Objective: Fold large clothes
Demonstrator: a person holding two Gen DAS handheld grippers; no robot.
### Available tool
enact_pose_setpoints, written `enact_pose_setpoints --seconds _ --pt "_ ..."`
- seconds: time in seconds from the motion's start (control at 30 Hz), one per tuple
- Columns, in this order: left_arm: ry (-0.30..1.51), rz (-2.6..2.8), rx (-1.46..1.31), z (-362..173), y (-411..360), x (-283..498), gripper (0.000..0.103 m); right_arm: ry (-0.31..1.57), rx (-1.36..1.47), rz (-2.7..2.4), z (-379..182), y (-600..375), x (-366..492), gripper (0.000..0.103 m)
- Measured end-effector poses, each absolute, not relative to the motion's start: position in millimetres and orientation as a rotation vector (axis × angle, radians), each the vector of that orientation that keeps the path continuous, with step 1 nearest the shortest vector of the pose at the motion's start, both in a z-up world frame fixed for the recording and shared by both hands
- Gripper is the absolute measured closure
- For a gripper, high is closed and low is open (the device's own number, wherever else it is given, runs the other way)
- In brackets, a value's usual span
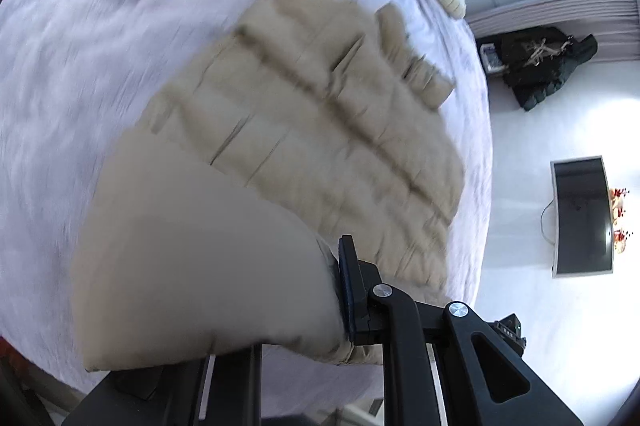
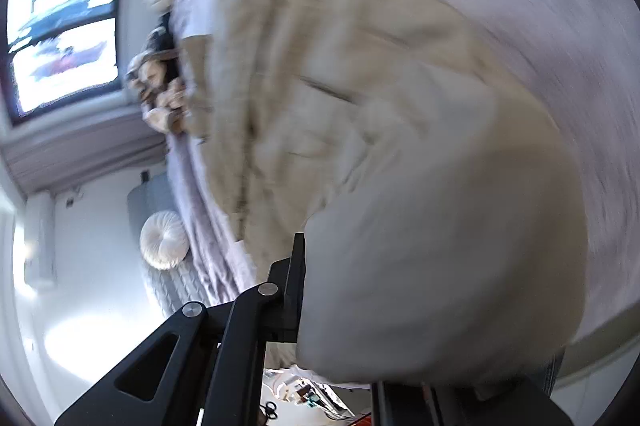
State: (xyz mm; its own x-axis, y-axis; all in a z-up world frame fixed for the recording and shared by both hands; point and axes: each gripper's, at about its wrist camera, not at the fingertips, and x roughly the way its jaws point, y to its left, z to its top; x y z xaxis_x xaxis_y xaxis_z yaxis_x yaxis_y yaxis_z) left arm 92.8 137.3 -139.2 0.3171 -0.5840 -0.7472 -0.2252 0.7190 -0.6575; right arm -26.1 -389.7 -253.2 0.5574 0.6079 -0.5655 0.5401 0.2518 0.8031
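Beige quilted jacket on a pale lilac bed, black tongs in my hands.

Ahead of my left tongs (image 1: 320, 290) I see the puffer jacket (image 1: 320, 114), sandy beige with darker quilting lines crossing it, and a plain, smoother beige fold bulging right at the black finger with its blue-edged pad. The bedcover (image 1: 100, 26) around it is pale lilac-white. Off to the right of those tongs lie a white floor, a black garment heap (image 1: 544, 62) and a dark grey screen (image 1: 582, 214). Beside my black right tongs (image 2: 340, 290) the jacket (image 2: 400, 106) looks paler, cream-grey; left of them sits a round white pleated cushion (image 2: 164, 240).
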Motion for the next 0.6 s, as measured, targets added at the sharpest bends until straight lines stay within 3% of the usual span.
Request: enact_pose_setpoints --seconds 0.3,0.6 --pt "1.074 -0.258 -0.711 -76.9 122.4 187.0 0.084 1.052 1.173 0.239 -187.1 -406.8 98.8 0.094" --pt "1.137 -0.238 -0.620 -125.1 112.7 310.0 0.084 1.078 1.030 0.213 -179.1 -407.8 231.5 0.094"
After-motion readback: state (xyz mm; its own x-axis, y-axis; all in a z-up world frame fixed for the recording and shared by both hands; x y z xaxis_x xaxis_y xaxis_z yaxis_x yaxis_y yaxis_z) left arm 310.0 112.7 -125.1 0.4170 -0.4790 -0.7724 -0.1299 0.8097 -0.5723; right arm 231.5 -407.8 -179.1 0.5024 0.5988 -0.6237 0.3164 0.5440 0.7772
